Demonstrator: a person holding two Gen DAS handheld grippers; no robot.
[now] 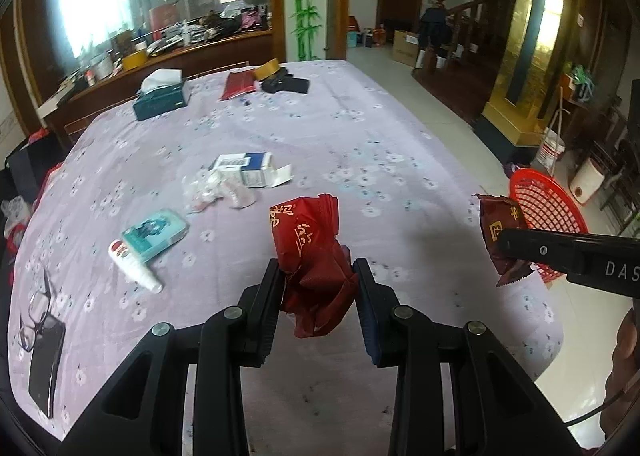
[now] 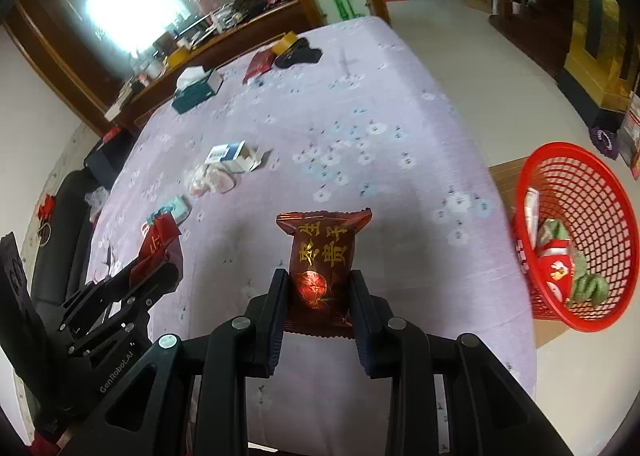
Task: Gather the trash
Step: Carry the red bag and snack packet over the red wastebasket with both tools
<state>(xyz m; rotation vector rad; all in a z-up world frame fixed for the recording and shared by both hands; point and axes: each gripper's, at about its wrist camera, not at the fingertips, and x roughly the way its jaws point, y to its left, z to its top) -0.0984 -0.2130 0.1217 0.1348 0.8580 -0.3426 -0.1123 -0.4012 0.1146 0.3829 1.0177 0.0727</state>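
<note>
Here we clamp a crumpled red wrapper [image 1: 316, 256] in our left gripper [image 1: 318, 268] and a brown snack packet [image 2: 320, 256] in our right gripper [image 2: 319, 280], both above the tablecloth [image 2: 380, 115], the red basket [image 2: 600, 191] beside the table.

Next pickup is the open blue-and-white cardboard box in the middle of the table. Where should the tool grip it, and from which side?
Grip the blue-and-white cardboard box across its short sides at mid-body, coming down from above. It lies flat with an end flap hanging open on the right; that flap would likely bend. Keep clear of the crumpled clear plastic wrapper touching its near-left edge.
</note>
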